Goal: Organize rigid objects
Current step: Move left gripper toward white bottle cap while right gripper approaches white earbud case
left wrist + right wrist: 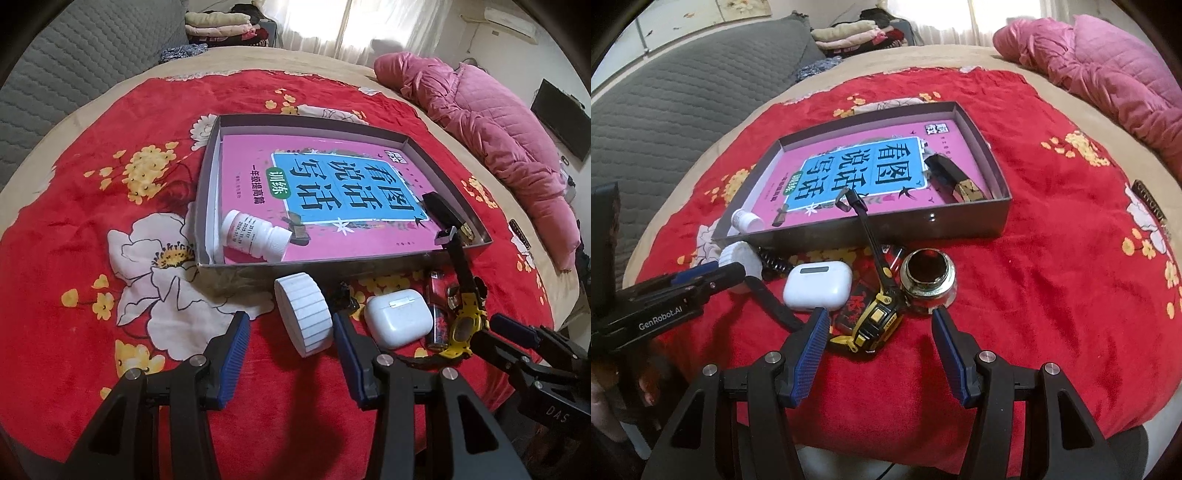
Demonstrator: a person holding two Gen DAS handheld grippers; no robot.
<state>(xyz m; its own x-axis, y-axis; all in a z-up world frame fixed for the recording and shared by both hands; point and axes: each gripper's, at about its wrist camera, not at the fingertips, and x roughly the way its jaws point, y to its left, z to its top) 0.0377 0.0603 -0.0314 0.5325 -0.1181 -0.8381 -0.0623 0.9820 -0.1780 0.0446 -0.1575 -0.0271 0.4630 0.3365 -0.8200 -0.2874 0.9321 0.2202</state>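
Left gripper (pixel 291 334) about half open, blue ribbed pads empty; white ribbed cylinder (pixel 303 314) lying on its side just ahead, between the fingertips, close against the right-hand pad, contact not clear. Just right of that claw: glossy white rounded earbud case (pixel 399 317), then yellow-and-black watch (pixel 464 325), its black strap rising over the wall of the shallow grey cardboard tray (pixel 454 173).

Right gripper (pixel 879 319) likewise parted, clamped on nothing; watch body directly ahead of the gap, untouched. Just beyond the right fingertip: round metal lid (pixel 929 280), dark inside, edge worn. Ahead left: earbud case.

Farther ahead of both claws, inside the tray: flat pink book (pixel 332 206), white plastic pill bottle (pixel 255 236) on its side, black boxy object (pixel 955 177). All on plush red floral blanket (pixel 92 203).
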